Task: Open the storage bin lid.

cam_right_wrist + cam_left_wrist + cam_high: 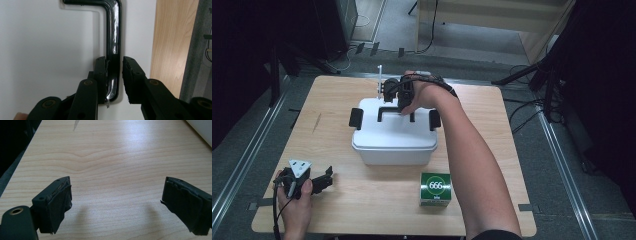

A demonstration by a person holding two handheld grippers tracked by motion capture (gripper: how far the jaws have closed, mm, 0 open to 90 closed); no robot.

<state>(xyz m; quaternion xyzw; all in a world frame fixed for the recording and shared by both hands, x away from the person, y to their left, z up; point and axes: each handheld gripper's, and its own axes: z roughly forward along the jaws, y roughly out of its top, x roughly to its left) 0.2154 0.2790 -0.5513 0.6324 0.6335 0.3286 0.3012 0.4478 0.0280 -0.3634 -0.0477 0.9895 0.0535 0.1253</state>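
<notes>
A white lidded box (393, 142) stands in the middle of the wooden table (482, 130). A black handle (382, 113) lies flat on its lid. My right gripper (404, 107) points down over that lid. In the right gripper view its jaws (115, 58) straddle one leg of the black handle (113, 30): the left pad touches it and a thin gap shows at the right pad. My left gripper (324, 179) rests near the front left corner, and its jaws (115, 202) stand wide open over bare wood.
Black latches (356, 118) (435, 120) sit on the box's two ends. A small green carton marked 666 (435, 189) stands in front of the box at the right. The floor beyond the table's far edge holds cables and stands.
</notes>
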